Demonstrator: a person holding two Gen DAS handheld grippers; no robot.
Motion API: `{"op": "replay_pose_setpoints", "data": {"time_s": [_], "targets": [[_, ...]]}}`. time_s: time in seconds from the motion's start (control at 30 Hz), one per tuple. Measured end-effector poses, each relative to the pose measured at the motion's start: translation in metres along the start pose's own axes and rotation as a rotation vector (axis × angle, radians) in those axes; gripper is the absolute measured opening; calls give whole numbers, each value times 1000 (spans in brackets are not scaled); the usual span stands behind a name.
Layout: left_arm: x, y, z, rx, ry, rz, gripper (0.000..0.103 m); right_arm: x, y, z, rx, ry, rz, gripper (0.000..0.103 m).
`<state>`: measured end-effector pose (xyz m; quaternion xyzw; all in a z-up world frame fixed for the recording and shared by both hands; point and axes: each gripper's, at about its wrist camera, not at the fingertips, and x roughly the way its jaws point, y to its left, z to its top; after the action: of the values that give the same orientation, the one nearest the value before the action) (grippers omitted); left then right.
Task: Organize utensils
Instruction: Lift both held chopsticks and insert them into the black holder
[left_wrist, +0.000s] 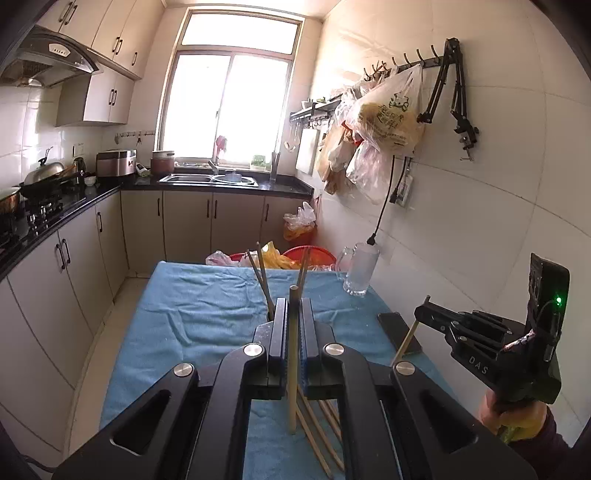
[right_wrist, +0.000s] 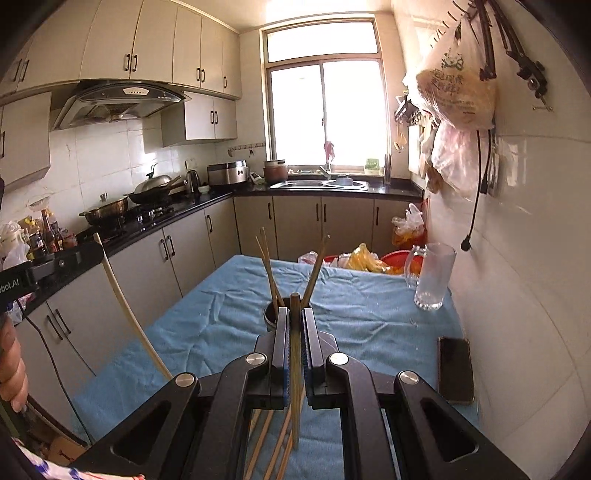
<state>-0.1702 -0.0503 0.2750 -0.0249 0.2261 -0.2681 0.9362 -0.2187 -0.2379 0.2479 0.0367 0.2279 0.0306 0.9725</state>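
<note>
Kitchen setting: pale cabinets, black countertop, bright window at the far end. A rumpled blue cloth (left_wrist: 192, 306) covers the table, giving a soft, non-slip bed.

Left gripper (left_wrist: 293, 317): fingers pressed together, pinching one wooden chopstick (left_wrist: 292, 369) held near upright, clear of the cloth. Right gripper (right_wrist: 295, 325): same pinch on a second chopstick (right_wrist: 294, 387).

Each appears gripped mid-shaft, probably for a tip-down drop into the dark holder (right_wrist: 271, 314) just beyond the fingers, which already has several leaning sticks.

Loose chopsticks (left_wrist: 317, 435) remain on the near cloth. A ribbed glass mug (left_wrist: 360, 269) and a glossy phone (right_wrist: 456, 369) lie to the right.
</note>
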Motion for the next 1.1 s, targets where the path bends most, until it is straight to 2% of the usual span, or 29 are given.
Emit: {"op": "replay_pose_setpoints", "data": {"time_s": [0.27, 0.43, 0.73, 0.9, 1.1], "targets": [[17, -4, 40, 35, -40, 7, 5, 16, -3, 40, 2, -38, 12, 6], [37, -14, 70, 74, -71, 26, 5, 39, -10, 78, 59, -56, 42, 6], [110, -11, 108, 39, -24, 24, 5, 93, -27, 116, 154, -74, 41, 6], [151, 2, 106, -5, 32, 9, 5, 115, -35, 110, 148, -48, 30, 6], [175, 12, 96, -15, 67, 12, 5, 139, -63, 66, 161, 51, -27, 6]]}}
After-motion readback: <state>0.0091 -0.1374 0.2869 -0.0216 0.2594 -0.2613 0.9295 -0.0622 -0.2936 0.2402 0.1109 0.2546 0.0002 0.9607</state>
